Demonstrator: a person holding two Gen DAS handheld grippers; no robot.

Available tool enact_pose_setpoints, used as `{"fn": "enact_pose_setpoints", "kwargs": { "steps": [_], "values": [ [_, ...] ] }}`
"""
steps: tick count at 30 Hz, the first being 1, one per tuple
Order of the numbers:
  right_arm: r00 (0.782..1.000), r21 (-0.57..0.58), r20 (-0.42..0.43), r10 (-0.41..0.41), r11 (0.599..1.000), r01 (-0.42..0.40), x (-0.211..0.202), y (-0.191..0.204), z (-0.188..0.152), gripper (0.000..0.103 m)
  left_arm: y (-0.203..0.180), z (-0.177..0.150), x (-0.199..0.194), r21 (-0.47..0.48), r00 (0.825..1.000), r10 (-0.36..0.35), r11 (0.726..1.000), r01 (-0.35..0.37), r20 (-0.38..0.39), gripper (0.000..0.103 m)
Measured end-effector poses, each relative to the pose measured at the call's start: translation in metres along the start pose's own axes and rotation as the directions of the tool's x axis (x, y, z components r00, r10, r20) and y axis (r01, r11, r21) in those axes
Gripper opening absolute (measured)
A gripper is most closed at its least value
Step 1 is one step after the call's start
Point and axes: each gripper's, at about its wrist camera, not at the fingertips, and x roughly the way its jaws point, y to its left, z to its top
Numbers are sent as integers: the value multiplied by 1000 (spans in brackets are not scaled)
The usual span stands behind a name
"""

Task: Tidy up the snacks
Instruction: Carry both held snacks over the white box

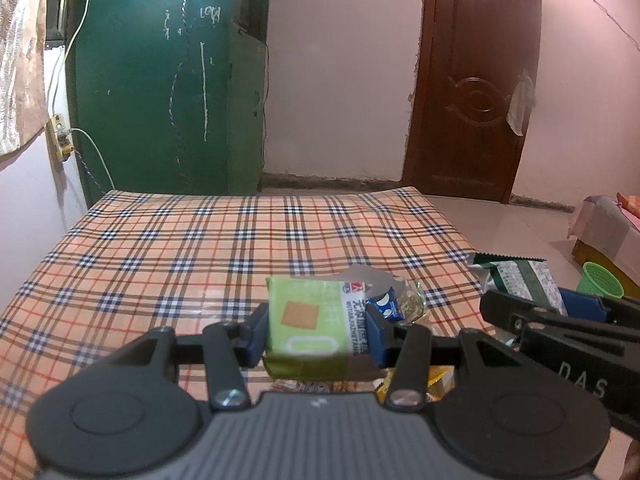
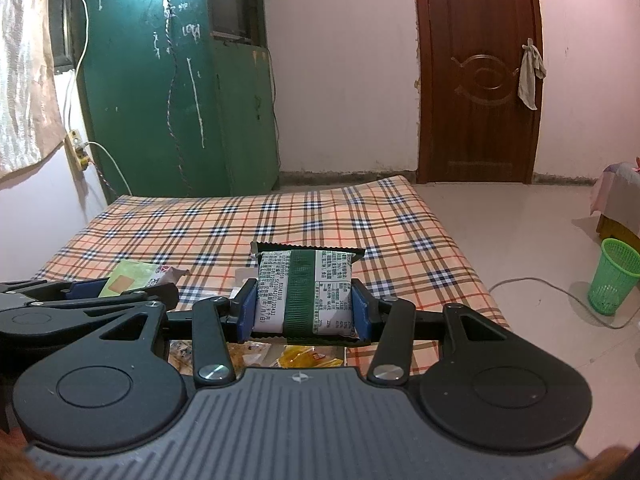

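My left gripper (image 1: 316,332) is shut on a light green cracker packet (image 1: 306,328) and holds it above the plaid tablecloth (image 1: 180,248). My right gripper (image 2: 306,308) is shut on a dark green and white snack packet (image 2: 306,292), held above the table's near right part. That packet and the right gripper (image 1: 532,300) also show at the right of the left wrist view. The left gripper's light green packet (image 2: 128,280) shows at the left of the right wrist view. More snack packets lie under both grippers: a blue one (image 1: 386,306) and yellow ones (image 2: 304,358), partly hidden.
The plaid table (image 2: 360,216) stretches ahead to a green cabinet (image 2: 168,92) and a pink wall. A brown door (image 2: 476,72) stands at the back right. A green plastic basket (image 2: 614,280) and a cable lie on the floor to the right.
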Motion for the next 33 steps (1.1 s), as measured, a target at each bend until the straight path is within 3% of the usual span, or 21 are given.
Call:
{"fn": "enact_pose_setpoints", "kwargs": {
  "steps": [33],
  "values": [
    [997,-14,-73,-6,1000,5,80,-4,16,59,1,7,72,28,997,-13,999,16,-81,47]
  ]
}}
